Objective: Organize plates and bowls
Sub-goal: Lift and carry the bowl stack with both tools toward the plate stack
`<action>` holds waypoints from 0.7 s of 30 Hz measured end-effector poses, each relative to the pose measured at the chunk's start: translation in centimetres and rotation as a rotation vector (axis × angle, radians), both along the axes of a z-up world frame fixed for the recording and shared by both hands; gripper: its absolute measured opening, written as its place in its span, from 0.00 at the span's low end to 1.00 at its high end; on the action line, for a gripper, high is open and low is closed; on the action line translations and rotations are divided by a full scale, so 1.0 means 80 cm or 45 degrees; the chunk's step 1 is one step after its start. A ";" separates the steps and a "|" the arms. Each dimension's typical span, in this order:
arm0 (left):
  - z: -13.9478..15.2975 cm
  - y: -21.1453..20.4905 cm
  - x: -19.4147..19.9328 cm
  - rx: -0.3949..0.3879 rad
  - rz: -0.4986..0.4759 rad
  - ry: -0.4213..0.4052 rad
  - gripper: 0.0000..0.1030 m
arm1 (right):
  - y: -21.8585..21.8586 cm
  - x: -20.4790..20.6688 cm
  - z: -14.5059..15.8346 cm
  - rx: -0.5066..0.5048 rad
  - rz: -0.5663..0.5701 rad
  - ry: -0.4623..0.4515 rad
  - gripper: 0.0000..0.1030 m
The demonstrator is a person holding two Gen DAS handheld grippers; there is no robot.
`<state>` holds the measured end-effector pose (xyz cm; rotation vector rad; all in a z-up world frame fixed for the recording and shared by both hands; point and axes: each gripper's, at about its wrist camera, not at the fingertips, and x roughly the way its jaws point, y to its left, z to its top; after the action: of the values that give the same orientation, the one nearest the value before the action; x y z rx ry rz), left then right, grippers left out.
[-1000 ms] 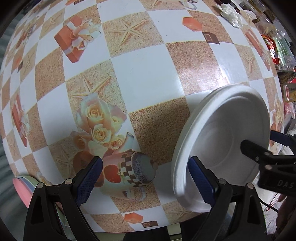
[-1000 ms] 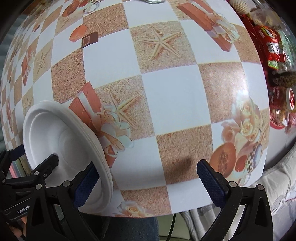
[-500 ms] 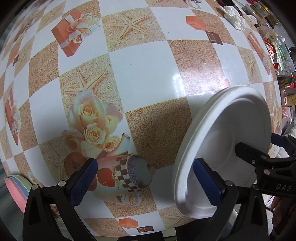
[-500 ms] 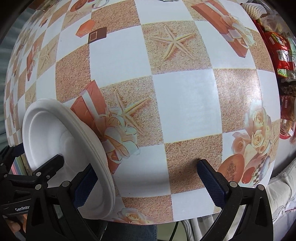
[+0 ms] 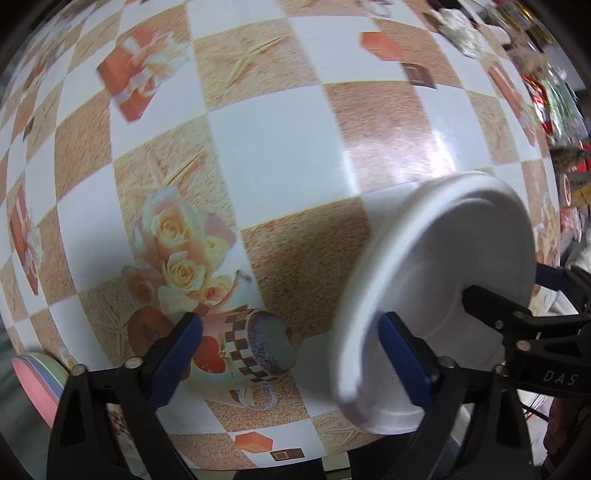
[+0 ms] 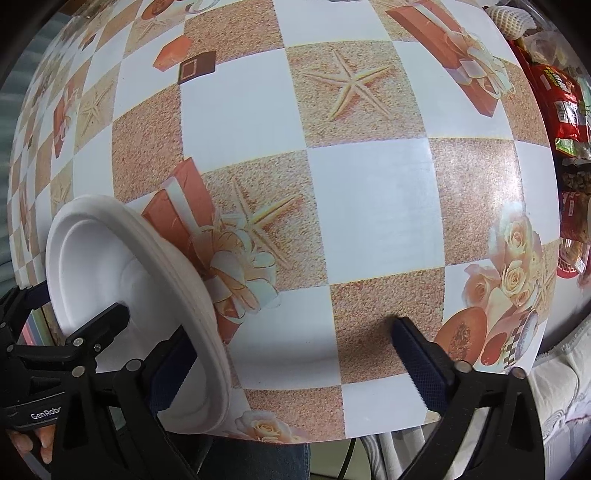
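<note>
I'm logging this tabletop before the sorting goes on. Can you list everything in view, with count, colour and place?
White plates: a stack, count unclear, white, near table edge, between the two tongs.
Pastel plates: several, pink, blue and green edges, at the table's near left corner in the left wrist view.
Tablecloth: one, white and tan checks with printed roses, starfish, gift boxes, covering the table.
Snack packets: several, mostly red, along the table's right side.
White crumpled item: one, far right of table; too blurred to name.
Left tongs: black with blue pads, closing, one pad inside the stack's rim.
Right tongs: same colours, closing, astride the stack's rim.
Hand: fingers on the left tongs.
</note>
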<state>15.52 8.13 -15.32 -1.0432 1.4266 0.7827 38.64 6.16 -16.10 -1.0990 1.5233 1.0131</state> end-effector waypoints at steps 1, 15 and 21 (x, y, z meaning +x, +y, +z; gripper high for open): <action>0.003 -0.001 0.005 0.011 -0.026 -0.006 0.82 | 0.001 -0.003 0.002 0.007 0.009 0.005 0.89; 0.015 -0.019 0.018 -0.024 -0.214 -0.067 0.37 | -0.006 -0.042 0.015 0.030 -0.089 0.215 0.19; 0.018 -0.023 -0.013 -0.012 -0.191 -0.035 0.37 | -0.010 -0.082 0.013 -0.013 -0.061 0.232 0.19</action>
<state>14.51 6.33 -13.90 -0.9391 1.4679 0.6514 32.04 5.37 -15.04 -0.9939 1.6935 1.0974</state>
